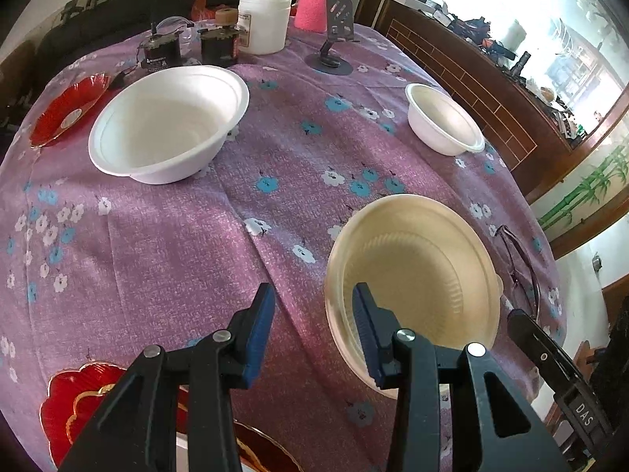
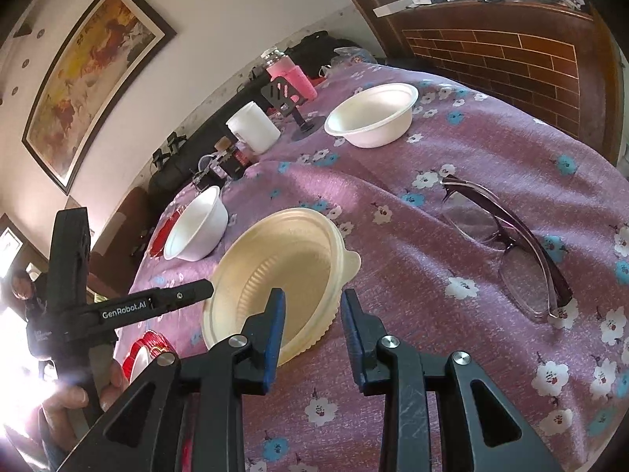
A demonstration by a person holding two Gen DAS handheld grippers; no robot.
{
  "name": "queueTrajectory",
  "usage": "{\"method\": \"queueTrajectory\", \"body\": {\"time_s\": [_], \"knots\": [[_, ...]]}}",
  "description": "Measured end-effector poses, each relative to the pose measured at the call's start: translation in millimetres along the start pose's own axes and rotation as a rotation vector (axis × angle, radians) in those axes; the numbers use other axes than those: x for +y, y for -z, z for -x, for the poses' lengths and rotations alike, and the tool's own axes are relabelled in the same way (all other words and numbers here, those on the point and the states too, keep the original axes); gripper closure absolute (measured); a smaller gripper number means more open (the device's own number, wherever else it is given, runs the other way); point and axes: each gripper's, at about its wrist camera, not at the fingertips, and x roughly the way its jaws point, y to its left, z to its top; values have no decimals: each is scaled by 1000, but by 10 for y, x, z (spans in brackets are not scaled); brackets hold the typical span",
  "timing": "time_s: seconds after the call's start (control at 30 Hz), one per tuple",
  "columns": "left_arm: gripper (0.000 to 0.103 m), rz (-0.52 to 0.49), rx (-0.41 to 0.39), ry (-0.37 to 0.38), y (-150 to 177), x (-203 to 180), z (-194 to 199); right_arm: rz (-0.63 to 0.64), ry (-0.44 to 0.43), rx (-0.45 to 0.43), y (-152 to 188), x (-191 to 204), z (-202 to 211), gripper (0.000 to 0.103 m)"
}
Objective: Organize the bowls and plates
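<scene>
On counter (image 1: 165, 259) under purple floral cloth (image 1: 275, 149): cream bowl (image 1: 412, 275) at 4 o'clock in left wrist view, upright, ribbed inside. Left tongs (image 1: 312, 306) spread, right finger over cream bowl's near rim, left finger over bare cloth; contact with rim cannot be told. Right tongs (image 2: 312, 314) spread too, straddling same bowl's rim at its tabbed side: left finger inside bowl, right finger outside over cloth, not pinching. Large white bowl (image 1: 169, 122) at 10 o'clock, upright, just beside red plate (image 1: 68, 110) at far left edge. Small white bowl (image 1: 444, 120) at 2 o'clock, well apart from the others. Second red plate with gold trim (image 1: 78, 401) at 7 o'clock, partly hidden behind left tongs. Far edge at 12 o'clock: white jar (image 1: 264, 21), pink-sleeved bottle (image 1: 316, 4), black phone stand (image 1: 334, 39), two dark small devices (image 1: 188, 49). Right wrist view: purple-framed glasses (image 2: 507, 244) at 3 o'clock on cloth, apart from cream bowl; left gripper body at 9 o'clock, held by hand (image 2: 78, 397). Framed painting (image 2: 90, 74) on wall at 10 o'clock.
</scene>
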Motion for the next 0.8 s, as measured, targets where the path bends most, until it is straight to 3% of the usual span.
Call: {"method": "queueTrajectory", "body": {"time_s": [0.8], "knots": [[64, -15, 41, -25, -63, -123, -265, -4, 13, 38, -64, -26, -213, 72]]}}
